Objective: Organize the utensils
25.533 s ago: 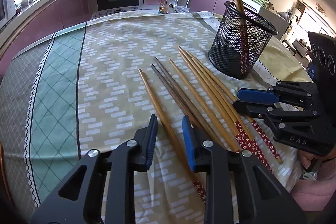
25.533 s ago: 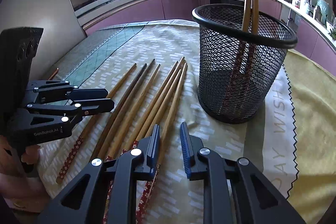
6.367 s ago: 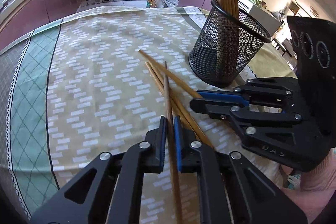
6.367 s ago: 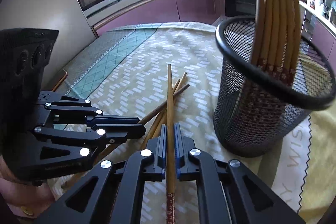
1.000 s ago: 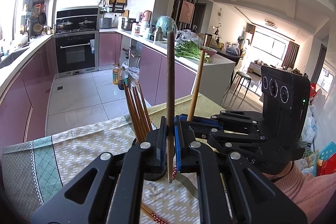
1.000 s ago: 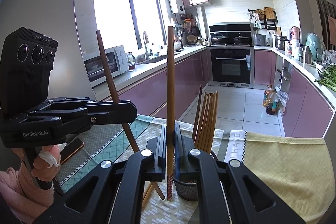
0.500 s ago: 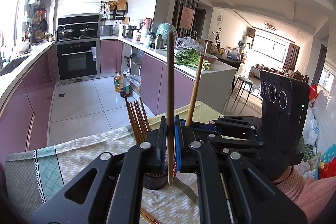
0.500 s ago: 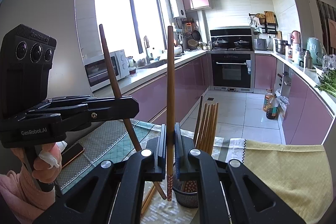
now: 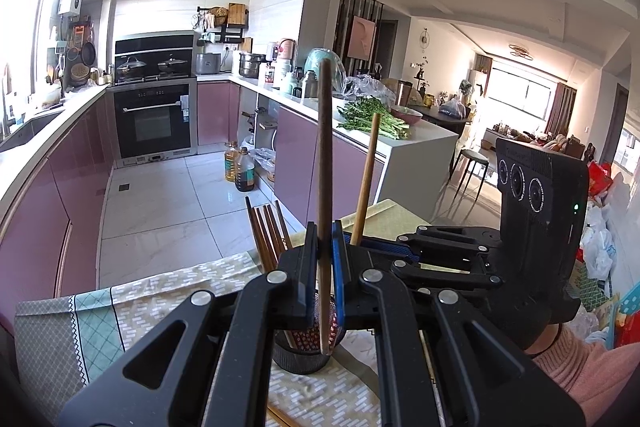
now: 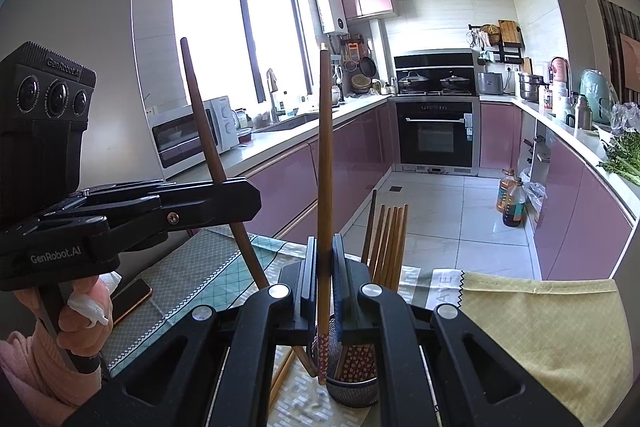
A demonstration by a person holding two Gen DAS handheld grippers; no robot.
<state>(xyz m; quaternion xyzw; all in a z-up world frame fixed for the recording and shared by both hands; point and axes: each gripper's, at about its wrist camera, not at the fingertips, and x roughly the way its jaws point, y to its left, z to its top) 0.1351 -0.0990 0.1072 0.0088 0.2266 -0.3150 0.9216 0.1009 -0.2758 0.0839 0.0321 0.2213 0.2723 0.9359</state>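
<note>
We had the left hand-held gripper (image 9: pixel 325 267) clamped on a dark chopstick (image 9: pixel 323 163) and the right hand-held gripper (image 10: pixel 326 279) clamped on a lighter chopstick (image 10: pixel 325 163), both held upright so the tips could drop into the mesh cup (image 10: pixel 354 393) just below, which held several chopsticks (image 10: pixel 386 239).

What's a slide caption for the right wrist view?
Right gripper clamps a light chopstick upright above the mesh holder; left gripper holds a dark chopstick alongside.
</note>
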